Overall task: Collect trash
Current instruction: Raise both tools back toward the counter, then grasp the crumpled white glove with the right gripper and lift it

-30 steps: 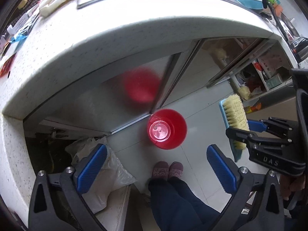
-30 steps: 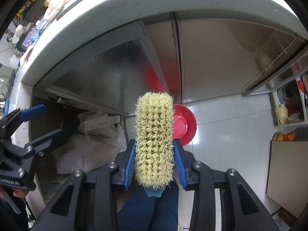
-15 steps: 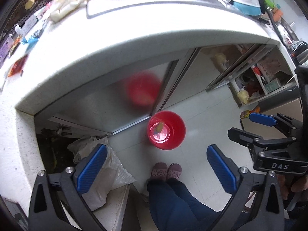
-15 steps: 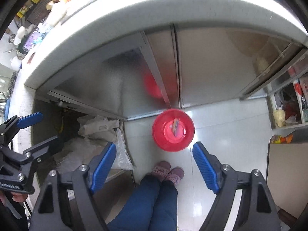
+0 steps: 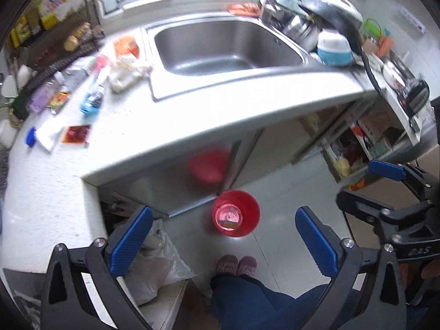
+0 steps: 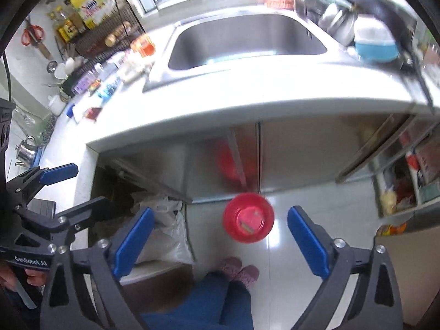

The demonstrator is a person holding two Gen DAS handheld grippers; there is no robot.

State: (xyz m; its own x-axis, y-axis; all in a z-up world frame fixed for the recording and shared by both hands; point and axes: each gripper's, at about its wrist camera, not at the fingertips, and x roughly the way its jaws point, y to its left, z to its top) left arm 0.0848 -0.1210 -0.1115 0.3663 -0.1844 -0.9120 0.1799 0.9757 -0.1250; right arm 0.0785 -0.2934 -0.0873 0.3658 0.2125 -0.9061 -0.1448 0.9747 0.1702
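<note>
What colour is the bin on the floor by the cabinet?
Red; the bin shows best in the right wrist view.

- The left wrist view looks steeply down from above the worktop (image 5: 247,101) edge, the sink (image 5: 228,46) at its top and the floor below.
- The right wrist view looks down likewise from just beside it.
- Both share the sink, the red bin (image 5: 236,213) (image 6: 248,217) on the floor and the person's slippers (image 5: 237,264).
</note>
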